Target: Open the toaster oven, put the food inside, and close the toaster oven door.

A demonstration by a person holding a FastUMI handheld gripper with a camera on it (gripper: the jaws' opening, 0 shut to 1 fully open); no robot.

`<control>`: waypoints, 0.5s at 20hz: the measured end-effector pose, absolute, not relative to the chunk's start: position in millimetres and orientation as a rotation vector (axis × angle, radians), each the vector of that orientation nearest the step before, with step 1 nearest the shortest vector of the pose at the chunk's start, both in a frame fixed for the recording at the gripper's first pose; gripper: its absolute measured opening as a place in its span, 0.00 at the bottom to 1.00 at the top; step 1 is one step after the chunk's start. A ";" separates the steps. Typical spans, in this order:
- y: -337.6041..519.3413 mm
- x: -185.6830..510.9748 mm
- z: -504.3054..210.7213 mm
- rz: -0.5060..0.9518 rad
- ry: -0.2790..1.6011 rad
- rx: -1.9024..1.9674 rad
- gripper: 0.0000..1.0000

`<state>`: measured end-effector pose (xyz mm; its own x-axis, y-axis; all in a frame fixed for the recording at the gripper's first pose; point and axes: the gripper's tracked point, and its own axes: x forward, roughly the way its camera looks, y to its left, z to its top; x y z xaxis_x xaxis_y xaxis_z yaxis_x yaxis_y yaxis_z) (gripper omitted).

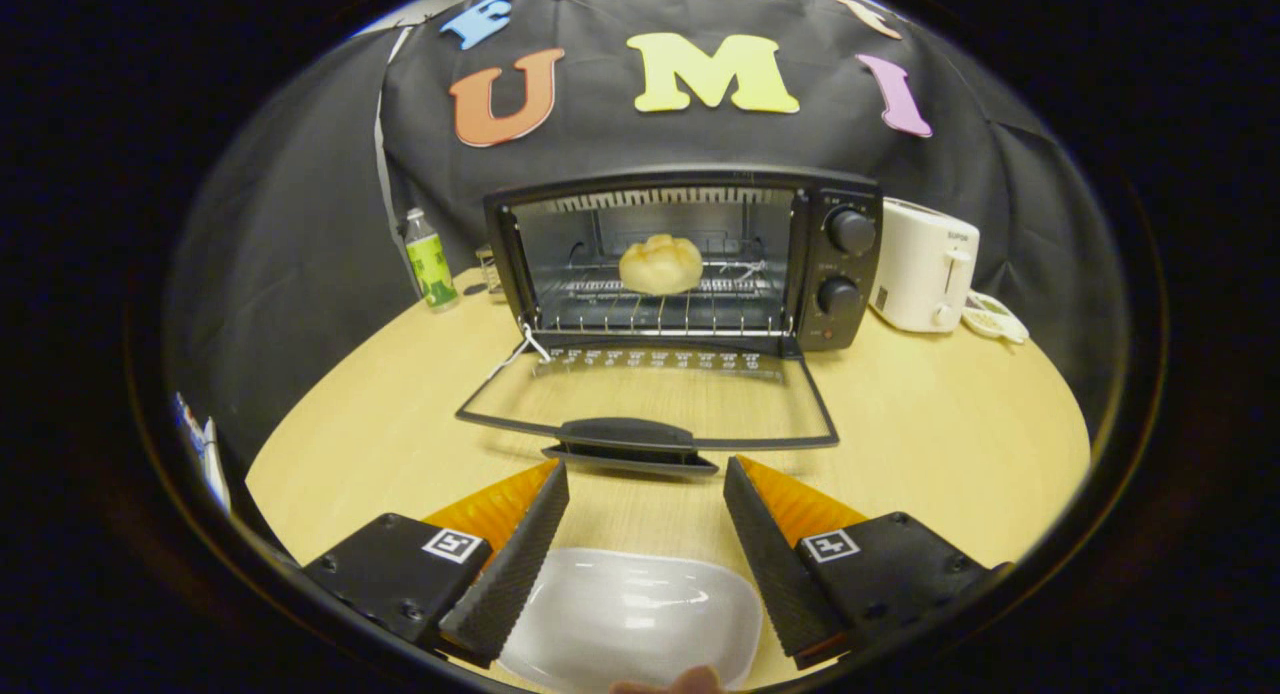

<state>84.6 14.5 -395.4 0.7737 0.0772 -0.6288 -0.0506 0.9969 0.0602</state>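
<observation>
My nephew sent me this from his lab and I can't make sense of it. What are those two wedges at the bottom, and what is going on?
The wedges are the two fingers of a hand-held grasping tool; the camera rides on it, looking forward. The fingers stand open, holding nothing. Beneath them lies an empty white oval dish. Just ahead on the round wooden table is a black toaster oven, its glass door folded down flat. A pale bread roll sits on the rack inside. Beside the oven stand a white toaster and a green-labelled bottle.

Matt wooden table (930, 424), glossy white dish (630, 614), wire metal rack (650, 309).
</observation>
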 end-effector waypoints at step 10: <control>12.6 105.1 -421.9 0.003 0.806 0.026 1.00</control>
<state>105.1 12.6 -421.9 0.6921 0.0127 -0.7217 0.0069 0.9997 0.0242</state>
